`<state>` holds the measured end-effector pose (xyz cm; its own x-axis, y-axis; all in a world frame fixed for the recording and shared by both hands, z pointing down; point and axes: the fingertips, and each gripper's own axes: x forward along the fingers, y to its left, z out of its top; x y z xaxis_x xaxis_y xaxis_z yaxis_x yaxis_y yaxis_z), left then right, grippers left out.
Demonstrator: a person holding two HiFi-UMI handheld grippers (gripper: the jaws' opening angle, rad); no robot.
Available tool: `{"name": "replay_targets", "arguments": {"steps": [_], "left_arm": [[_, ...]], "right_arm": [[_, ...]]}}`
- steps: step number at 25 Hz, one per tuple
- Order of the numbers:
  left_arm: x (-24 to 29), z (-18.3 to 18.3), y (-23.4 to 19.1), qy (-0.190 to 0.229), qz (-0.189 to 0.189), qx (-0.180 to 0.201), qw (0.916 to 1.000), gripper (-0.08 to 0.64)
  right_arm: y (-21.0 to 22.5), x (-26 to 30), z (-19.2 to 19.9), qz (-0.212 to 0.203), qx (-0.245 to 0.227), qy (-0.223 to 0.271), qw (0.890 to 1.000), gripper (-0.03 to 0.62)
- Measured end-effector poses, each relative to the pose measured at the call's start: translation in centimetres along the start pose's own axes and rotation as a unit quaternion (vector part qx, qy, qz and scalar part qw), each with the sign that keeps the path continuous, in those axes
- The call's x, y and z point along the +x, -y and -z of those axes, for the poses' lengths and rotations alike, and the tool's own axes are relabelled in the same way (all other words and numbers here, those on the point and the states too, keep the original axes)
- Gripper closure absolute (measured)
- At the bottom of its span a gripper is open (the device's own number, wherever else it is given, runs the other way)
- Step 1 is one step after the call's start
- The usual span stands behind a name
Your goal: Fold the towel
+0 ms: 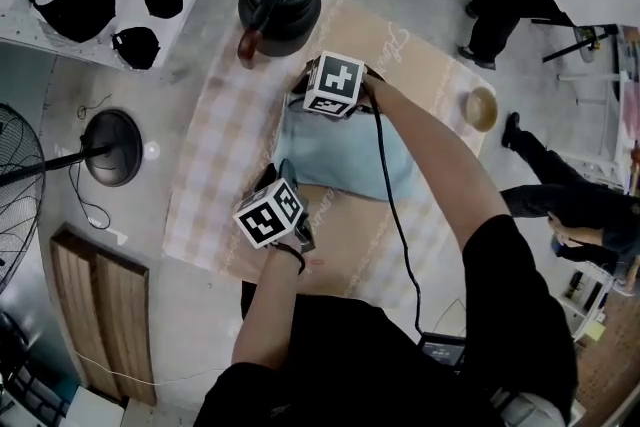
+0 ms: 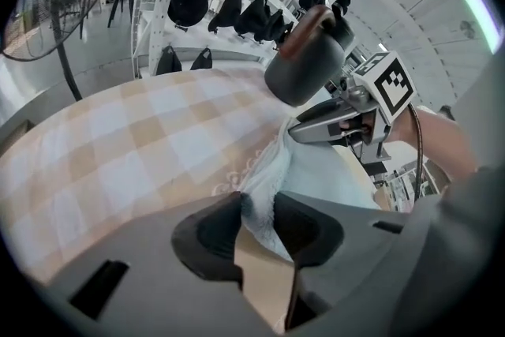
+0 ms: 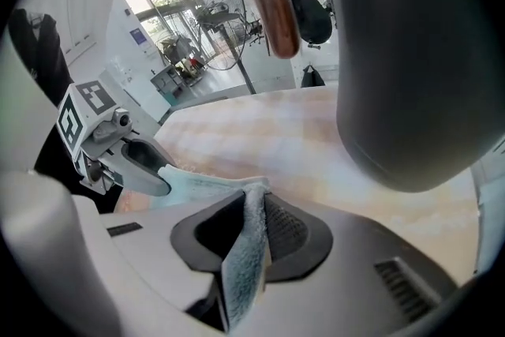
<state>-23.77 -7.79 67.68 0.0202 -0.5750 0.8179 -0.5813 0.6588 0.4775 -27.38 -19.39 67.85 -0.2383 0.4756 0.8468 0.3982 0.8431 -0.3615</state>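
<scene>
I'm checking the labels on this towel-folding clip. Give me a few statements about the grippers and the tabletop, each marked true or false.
1. The left gripper is shut on the towel. True.
2. The right gripper is open and empty. False: its jaws are also shut on the towel.
3. The kettle stands on the towel. False: it stands on the checked cloth, beyond the towel.
4. A bowl stands apart from the towel, near the cloth's edge. True.
</scene>
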Motion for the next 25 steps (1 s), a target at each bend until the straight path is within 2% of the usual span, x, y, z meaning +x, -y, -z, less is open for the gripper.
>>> {"name": "replay_targets", "arguments": {"steps": [3, 8, 11, 13, 20, 25], "left_arm": [[-0.4, -1.8, -1.2, 0.014, -0.004, 0.028, 0.9995, 0.448], [-1.4, -5.7, -3.0, 0.033, -0.006, 0.095, 0.9949, 0.466], [-2.1, -6.6, -2.6, 0.038, 0.000, 0.142, 0.9892, 0.492], [-2.7, -6.5, -2.0, 0.043, 0.003, 0.159, 0.9864, 0.500], [-4.4, -5.6, -0.3, 0.073, -0.002, 0.193, 0.9784, 0.515], [-4.3, -4.6, -0.6, 0.062, 0.005, 0.167, 0.9841, 0.517]], "right_arm": [[0.1, -0.4, -0.8, 0.014, 0.011, 0.030, 0.999, 0.535], [0.3, -1.1, -2.4, 0.033, 0.034, 0.085, 0.995, 0.540], [0.0, -1.4, -2.8, 0.042, 0.035, 0.105, 0.993, 0.544], [-0.3, -1.9, -2.8, 0.049, 0.032, 0.120, 0.991, 0.546], [-2.1, -3.7, -1.9, 0.057, 0.023, 0.151, 0.987, 0.546], [-2.9, -3.3, -1.4, 0.053, 0.010, 0.129, 0.990, 0.546]]}}
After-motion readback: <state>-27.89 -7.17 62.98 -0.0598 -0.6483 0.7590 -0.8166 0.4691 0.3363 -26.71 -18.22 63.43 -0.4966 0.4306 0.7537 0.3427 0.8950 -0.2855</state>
